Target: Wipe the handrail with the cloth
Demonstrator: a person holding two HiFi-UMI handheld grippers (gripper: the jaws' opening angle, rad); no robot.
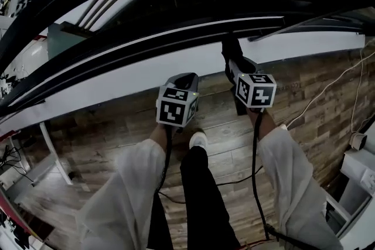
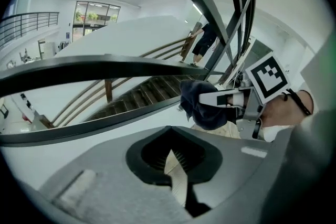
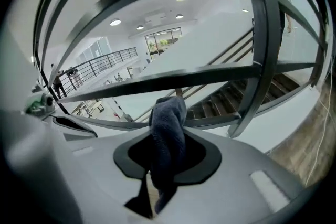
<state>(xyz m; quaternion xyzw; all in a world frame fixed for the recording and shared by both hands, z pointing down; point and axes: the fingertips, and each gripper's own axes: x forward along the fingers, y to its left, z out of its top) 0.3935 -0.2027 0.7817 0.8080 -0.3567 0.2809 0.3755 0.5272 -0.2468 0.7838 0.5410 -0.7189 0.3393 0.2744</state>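
- The right gripper point(image 1: 233, 61) has its jaws clamped tight on a dark blue-grey terry cloth point(image 3: 168, 134). A bunched wad pokes out past the tips and the rest hangs down between the jaws.
- That wad is pushed up against the underside or edge of the dark curved metal handrail point(image 1: 193, 12). From the head view it looks like it's touching, but I can't swear to how much pressure is on it.
- The left gripper point(image 2: 176, 168) has its jaws closed on each other with nothing between them. It hangs below the handrail and just beside the right gripper, not helping at the moment.
- Progress, as my guess: the cloth is on the handrail, so the wiping is under way rather than just being set up. I can't see any streak, shine or dust line on the handrail that would show which stretch is done.
- The handrail runs a long way off to both sides of the cloth, so I'd say most of it is left to cover.
- Writing: nothing readable. The only "print" is the black-and-white square patterns on the grippers' marker cubes point(image 1: 255, 89), with no words or logos.
- A wood-plank floor point(image 1: 117, 132) sits well below the handrail.
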